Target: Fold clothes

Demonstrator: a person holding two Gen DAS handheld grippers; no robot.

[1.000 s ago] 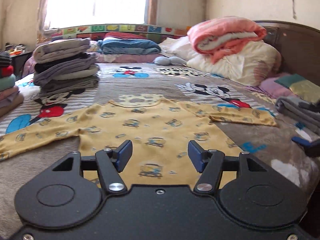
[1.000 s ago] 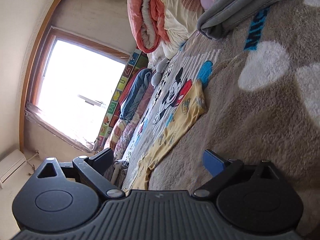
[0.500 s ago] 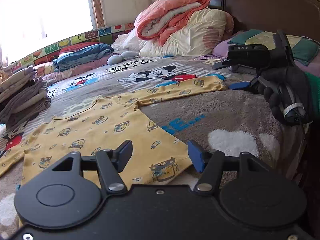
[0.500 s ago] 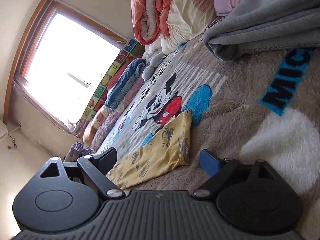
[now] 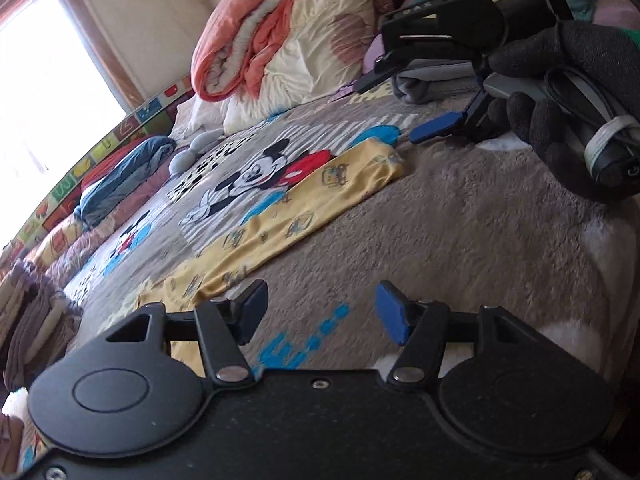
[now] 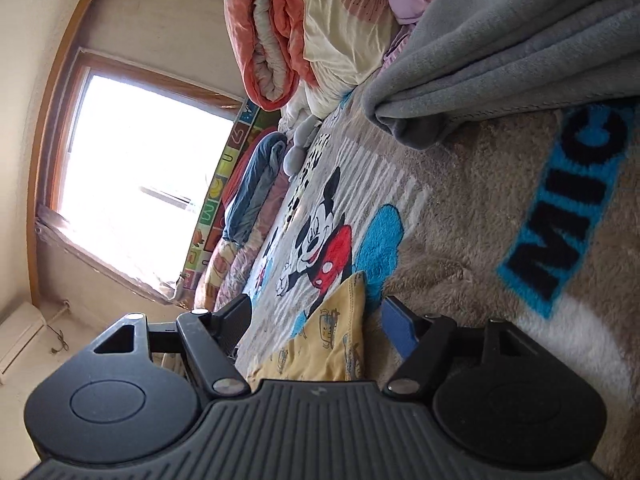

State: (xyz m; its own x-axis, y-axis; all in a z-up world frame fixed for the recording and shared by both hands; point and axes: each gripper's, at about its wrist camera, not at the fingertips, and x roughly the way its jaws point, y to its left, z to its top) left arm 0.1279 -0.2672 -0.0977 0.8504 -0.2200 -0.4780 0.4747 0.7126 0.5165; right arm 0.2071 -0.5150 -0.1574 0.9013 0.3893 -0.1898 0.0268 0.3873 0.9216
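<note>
A yellow long-sleeved baby shirt printed with little cars [image 5: 304, 216] lies flat on the bed's brown Mickey Mouse fleece blanket [image 5: 460, 232]. The right hand-held gripper [image 6: 316, 322], held in a black-gloved hand [image 5: 568, 108], has its fingers apart on either side of the sleeve cuff [image 6: 344, 332]. The left hand-held gripper [image 5: 320, 308] hovers over the blanket beside the shirt, its fingers apart, holding nothing. A folded grey blanket [image 6: 512, 48] lies near the pillows.

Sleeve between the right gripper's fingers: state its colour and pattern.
Yellow sleeve with small cartoon prints; clearest in the right wrist view.
</note>
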